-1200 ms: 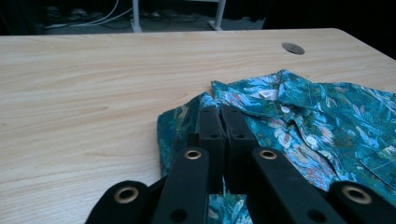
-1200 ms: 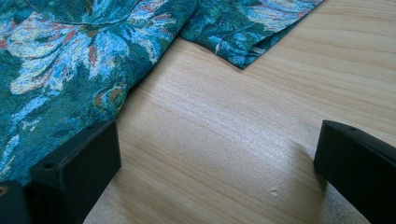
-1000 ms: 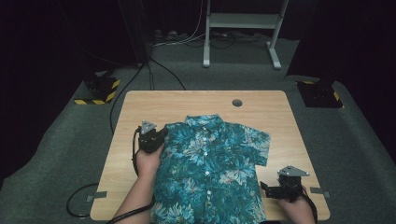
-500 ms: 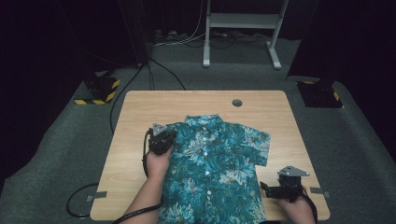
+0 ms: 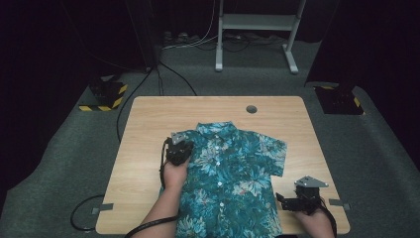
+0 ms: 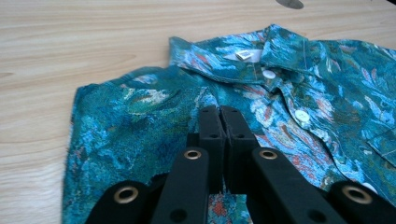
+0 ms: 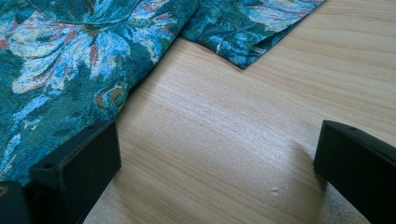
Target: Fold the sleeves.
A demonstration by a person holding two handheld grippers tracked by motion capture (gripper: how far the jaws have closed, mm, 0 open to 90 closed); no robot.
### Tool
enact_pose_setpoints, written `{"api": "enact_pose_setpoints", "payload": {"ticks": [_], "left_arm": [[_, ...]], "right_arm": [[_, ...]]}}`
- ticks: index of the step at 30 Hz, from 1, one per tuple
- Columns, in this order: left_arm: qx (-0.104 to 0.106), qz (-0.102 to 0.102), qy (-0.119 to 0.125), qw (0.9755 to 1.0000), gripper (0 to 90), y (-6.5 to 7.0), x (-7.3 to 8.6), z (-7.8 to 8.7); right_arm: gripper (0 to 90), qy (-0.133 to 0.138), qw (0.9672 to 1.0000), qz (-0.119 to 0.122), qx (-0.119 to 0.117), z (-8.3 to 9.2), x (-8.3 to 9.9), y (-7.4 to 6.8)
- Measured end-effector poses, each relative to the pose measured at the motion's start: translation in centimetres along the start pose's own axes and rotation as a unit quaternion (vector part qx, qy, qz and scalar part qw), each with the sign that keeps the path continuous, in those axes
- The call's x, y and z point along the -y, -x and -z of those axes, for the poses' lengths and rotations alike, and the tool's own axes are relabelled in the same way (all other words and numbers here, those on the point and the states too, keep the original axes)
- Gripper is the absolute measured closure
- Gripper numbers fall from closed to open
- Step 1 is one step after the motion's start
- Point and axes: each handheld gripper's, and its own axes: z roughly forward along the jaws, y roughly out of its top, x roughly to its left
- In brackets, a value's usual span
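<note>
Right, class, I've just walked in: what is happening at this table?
A person with a gripper in each hand is folding a teal flowered shirt spread on a wooden table. The left gripper is shut, apparently pinching the folded-in sleeve near the collar. The right gripper rests open on the table beside the shirt's other side, holding nothing. That side's sleeve lies spread out, not yet folded.
</note>
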Motion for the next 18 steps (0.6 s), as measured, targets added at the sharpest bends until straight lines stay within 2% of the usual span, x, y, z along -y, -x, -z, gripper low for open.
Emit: {"api": "enact_pose_setpoints", "payload": {"ticks": [10, 12, 18], "left_arm": [[-0.004, 0.005, -0.019, 0.9998, 87.8, 0.4, 0.3, -1.0], [-0.010, 0.001, -0.025, 0.9996, 87.6, 0.7, 0.3, -1.3], [-0.006, 0.003, -0.032, 0.9995, 85.8, 1.2, 0.3, -1.6]], "right_arm": [[0.3, 0.000, 1.0000, 0.000, -0.001, 0.0, 0.0, 0.0], [0.2, 0.000, 1.0000, 0.000, -0.001, 0.0, 0.0, 0.0], [0.3, 0.001, 1.0000, 0.000, -0.001, 0.0, 0.0, 0.0]]}}
